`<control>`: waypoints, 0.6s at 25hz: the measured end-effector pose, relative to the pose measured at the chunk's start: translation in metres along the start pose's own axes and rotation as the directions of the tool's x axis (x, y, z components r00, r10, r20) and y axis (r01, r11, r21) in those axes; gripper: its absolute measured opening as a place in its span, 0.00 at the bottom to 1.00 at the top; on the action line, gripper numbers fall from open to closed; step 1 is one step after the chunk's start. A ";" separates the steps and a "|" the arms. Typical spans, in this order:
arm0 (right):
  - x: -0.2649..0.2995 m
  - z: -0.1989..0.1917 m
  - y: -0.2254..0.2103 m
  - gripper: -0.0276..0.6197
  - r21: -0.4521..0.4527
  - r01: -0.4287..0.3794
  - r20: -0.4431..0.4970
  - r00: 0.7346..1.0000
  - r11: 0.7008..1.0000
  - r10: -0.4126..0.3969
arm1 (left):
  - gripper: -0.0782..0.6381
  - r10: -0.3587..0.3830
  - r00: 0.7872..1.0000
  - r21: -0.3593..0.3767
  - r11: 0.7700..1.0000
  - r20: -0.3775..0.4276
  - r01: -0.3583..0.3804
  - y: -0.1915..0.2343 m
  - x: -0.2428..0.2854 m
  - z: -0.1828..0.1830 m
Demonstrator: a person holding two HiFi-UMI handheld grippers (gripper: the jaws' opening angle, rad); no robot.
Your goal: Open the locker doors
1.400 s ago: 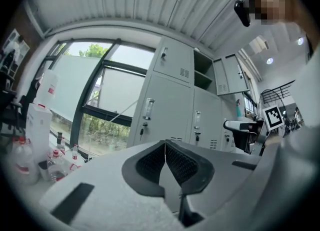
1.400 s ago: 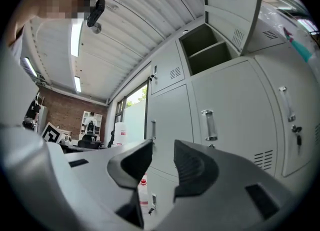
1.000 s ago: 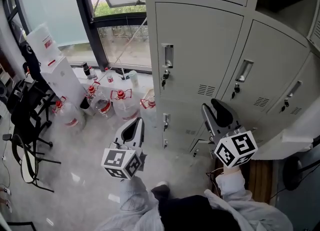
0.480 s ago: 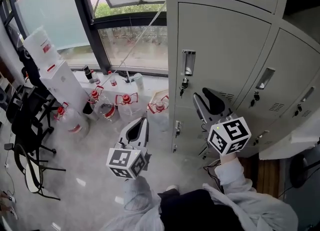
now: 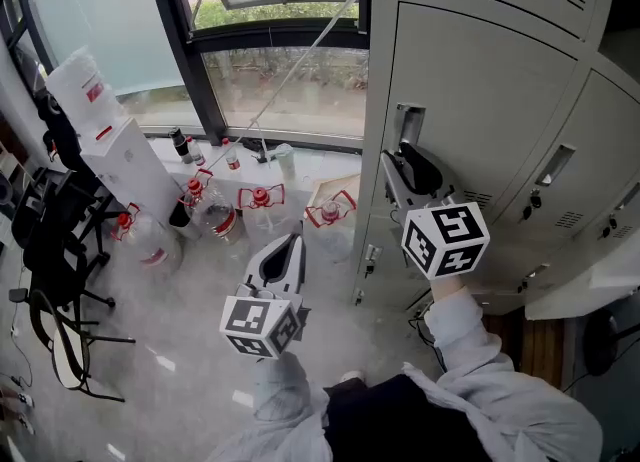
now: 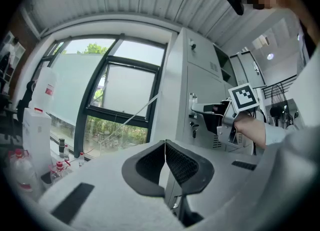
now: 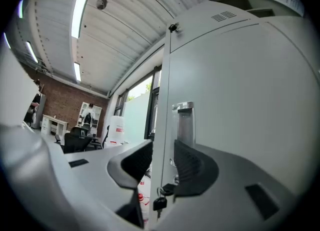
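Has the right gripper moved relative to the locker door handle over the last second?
Yes. The right gripper has closed in on the recessed handle: earlier well off to its lower right, now just below it.

Smooth satin-painted pale grey sheet-metal locker doors (image 5: 480, 100) with a bright polished metal recessed handle (image 7: 184, 120) at one door's left edge, clear glossy plastic jugs with red caps (image 5: 262, 212) on a polished, speckled grey floor (image 5: 150, 370), pale matt cloth sleeves (image 5: 470, 350).

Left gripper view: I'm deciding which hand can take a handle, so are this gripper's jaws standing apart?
No, the left gripper has its jaws pressed together at the tips with nothing between them.
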State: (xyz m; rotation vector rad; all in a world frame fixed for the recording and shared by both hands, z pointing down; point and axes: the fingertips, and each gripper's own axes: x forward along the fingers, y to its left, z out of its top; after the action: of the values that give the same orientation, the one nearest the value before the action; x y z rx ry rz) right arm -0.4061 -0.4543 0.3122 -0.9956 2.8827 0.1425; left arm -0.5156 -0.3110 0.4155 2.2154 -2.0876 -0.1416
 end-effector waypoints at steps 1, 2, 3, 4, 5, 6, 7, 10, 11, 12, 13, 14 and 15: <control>0.004 0.000 0.000 0.22 -0.005 0.010 0.000 1.000 1.000 -0.010 | 0.12 0.001 1.000 -0.002 1.000 -0.001 -0.001 0.002 -0.001 0.000; 0.007 0.001 0.000 0.22 -0.015 0.026 0.002 1.000 1.000 -0.026 | 0.12 0.001 1.000 -0.005 1.000 -0.002 -0.001 0.004 -0.001 -0.001; 0.009 0.002 -0.001 0.22 -0.029 0.048 0.002 0.999 0.998 -0.048 | 0.12 0.000 1.000 -0.006 1.000 -0.003 -0.001 0.006 -0.002 -0.002; 0.010 0.002 -0.002 0.22 -0.045 0.069 0.003 0.998 0.997 -0.069 | 0.12 -0.001 1.000 -0.005 1.000 -0.003 0.001 0.007 -0.002 -0.003; 0.010 0.002 -0.003 0.22 -0.057 0.086 0.004 0.996 0.995 -0.086 | 0.12 -0.003 1.000 -0.005 1.000 -0.004 0.003 0.008 -0.003 -0.003; 0.009 0.001 -0.003 0.22 -0.061 0.098 0.005 0.995 0.993 -0.098 | 0.12 -0.004 1.000 -0.005 1.000 -0.004 0.004 0.009 -0.003 -0.004; 0.009 0.001 -0.004 0.22 -0.057 0.108 0.007 0.994 0.993 -0.108 | 0.12 -0.006 1.000 -0.006 1.000 -0.004 0.006 0.010 -0.004 -0.004; 0.008 0.002 -0.010 0.22 -0.037 0.140 0.006 0.990 0.989 -0.140 | 0.12 -0.011 1.000 -0.015 1.000 -0.005 0.011 0.011 -0.007 -0.007; 0.009 0.002 -0.012 0.22 -0.034 0.147 0.003 0.989 0.989 -0.147 | 0.12 -0.012 1.000 -0.019 1.000 -0.005 0.012 0.011 -0.007 -0.008; 0.011 0.002 -0.013 0.22 -0.032 0.149 0.000 0.989 0.988 -0.149 | 0.12 -0.014 1.000 -0.023 1.000 -0.005 0.013 0.012 -0.007 -0.008; 0.013 0.003 -0.014 0.22 -0.030 0.148 -0.002 0.989 0.989 -0.148 | 0.12 -0.015 1.000 -0.027 1.000 -0.004 0.015 0.012 -0.008 -0.009; 0.015 0.003 -0.014 0.22 -0.027 0.145 -0.005 0.989 0.989 -0.145 | 0.12 -0.017 1.000 -0.030 0.999 -0.004 0.017 0.012 -0.008 -0.009; 0.017 0.004 -0.013 0.22 -0.025 0.141 -0.008 0.990 0.990 -0.141 | 0.12 -0.018 1.000 -0.032 0.999 -0.004 0.018 0.011 -0.010 -0.009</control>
State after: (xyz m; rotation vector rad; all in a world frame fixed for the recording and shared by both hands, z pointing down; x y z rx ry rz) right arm -0.4114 -0.4748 0.3057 -1.2031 2.8128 0.1633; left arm -0.5262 -0.3021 0.4263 2.2151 -2.0484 -0.1709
